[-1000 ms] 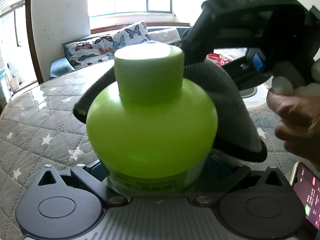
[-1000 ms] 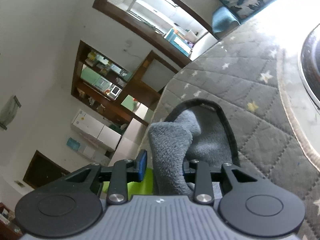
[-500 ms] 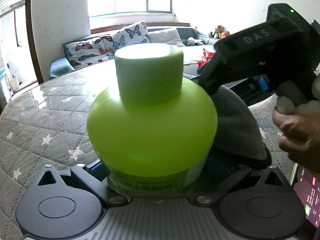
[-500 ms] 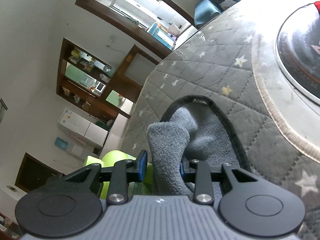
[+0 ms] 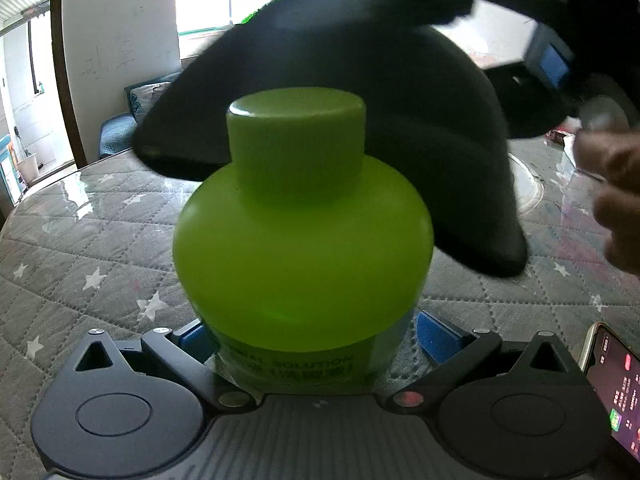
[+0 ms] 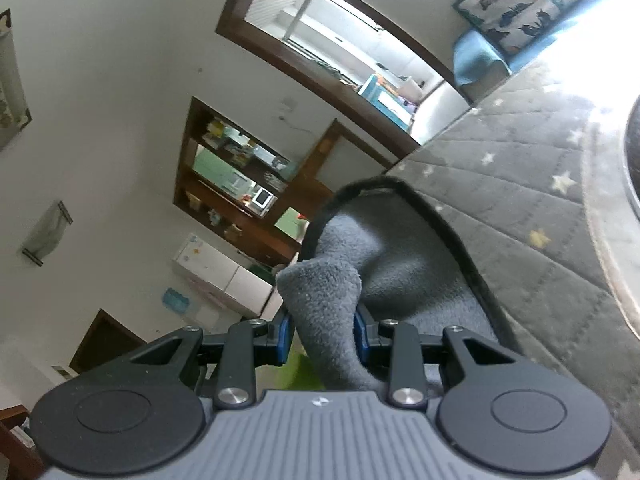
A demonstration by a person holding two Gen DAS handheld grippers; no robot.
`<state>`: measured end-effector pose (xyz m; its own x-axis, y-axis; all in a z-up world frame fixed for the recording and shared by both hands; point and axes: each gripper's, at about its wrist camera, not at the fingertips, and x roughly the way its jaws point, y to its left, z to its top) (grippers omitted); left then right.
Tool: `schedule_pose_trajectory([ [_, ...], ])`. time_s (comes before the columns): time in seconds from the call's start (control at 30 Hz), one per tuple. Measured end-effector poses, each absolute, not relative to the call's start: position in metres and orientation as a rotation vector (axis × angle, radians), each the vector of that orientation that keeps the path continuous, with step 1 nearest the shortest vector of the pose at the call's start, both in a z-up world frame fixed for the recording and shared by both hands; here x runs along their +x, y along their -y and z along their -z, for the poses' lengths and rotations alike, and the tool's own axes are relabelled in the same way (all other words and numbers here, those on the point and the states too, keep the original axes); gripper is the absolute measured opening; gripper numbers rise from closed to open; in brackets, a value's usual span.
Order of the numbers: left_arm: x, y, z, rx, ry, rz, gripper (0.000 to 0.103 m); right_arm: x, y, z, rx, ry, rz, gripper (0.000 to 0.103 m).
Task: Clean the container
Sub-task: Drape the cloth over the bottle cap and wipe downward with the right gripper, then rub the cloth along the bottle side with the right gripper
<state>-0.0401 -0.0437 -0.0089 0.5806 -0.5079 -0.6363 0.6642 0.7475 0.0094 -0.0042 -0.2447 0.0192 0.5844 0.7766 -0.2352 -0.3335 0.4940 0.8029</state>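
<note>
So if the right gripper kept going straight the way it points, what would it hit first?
Apart from the cloth that the right gripper already pinches, probably the quilted table beyond the cloth's hem; depth is unclear.

A round table under a grey quilted cover [image 5: 92, 248] scattered with pale stars fills both views. A phone [image 5: 612, 384] with a lit screen lies at its near right edge, and red packaging [image 5: 558, 134], partly hidden, sits farther back on the right.
</note>
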Motion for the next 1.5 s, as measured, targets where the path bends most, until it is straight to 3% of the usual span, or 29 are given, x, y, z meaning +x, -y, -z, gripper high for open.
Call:
schedule_pose_trajectory([
  [0.9, -0.041, 0.044, 0.008, 0.259, -0.656, 0.694, 0.103, -0.005, 0.251, 0.016, 0.813, -0.786, -0.604, 0.033],
  [1.5, -0.038, 0.043, 0.009, 0.259, -0.656, 0.694, 0.103, -0.008, 0.243, -0.008, 0.882, -0.665, -0.719, 0.033],
])
